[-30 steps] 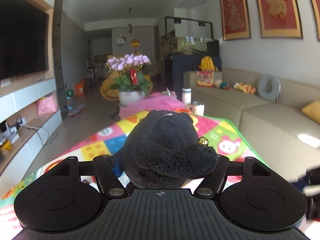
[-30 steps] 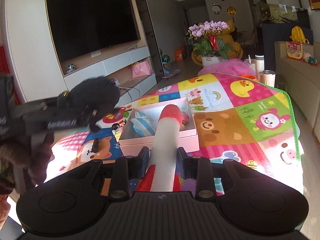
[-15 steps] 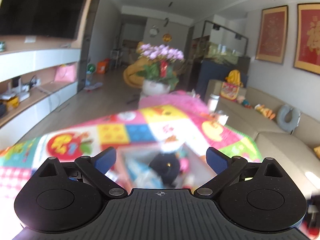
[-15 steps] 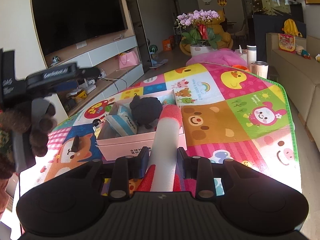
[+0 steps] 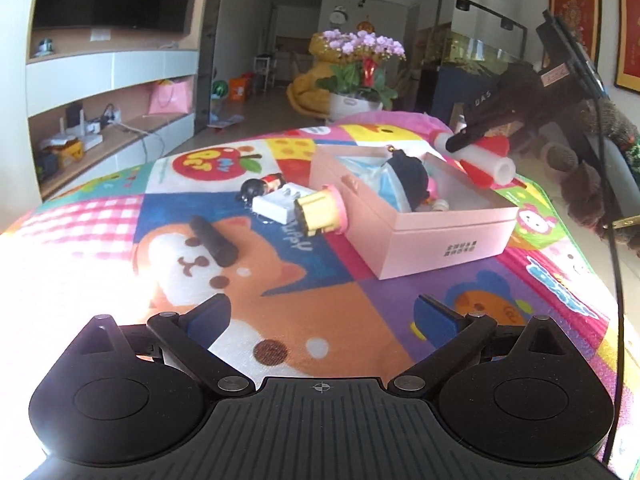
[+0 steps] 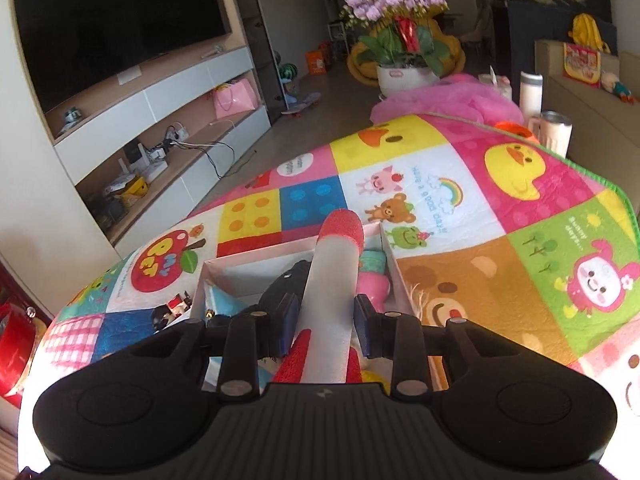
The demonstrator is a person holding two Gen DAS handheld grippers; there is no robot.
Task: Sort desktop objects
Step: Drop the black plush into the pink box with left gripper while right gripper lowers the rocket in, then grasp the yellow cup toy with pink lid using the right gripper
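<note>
A pink box [image 5: 436, 236] stands on the colourful mat, with a black plush toy [image 5: 410, 178] and a blue-and-white item inside. My left gripper [image 5: 322, 320] is open and empty, low over the mat in front of the box. My right gripper [image 6: 324, 324] is shut on a white foam rocket with a red tip [image 6: 332, 292], held above the box [image 6: 394, 264]; it also shows in the left wrist view [image 5: 480, 160]. A black cylinder [image 5: 214, 240], a white block [image 5: 276, 204], a yellow-and-pink toy [image 5: 320, 212] and a small figure [image 5: 260, 188] lie left of the box.
The mat [image 6: 500, 208] covers the whole table. A flower pot [image 6: 404, 76], a white bottle [image 6: 530, 92] and a cup [image 6: 554, 130] stand beyond its far edge. A TV wall with shelves is on the left, a sofa on the right.
My left gripper let go of the black plush toy, which now lies in the box, then drew back and down. My right gripper moved over the box with the rocket.
</note>
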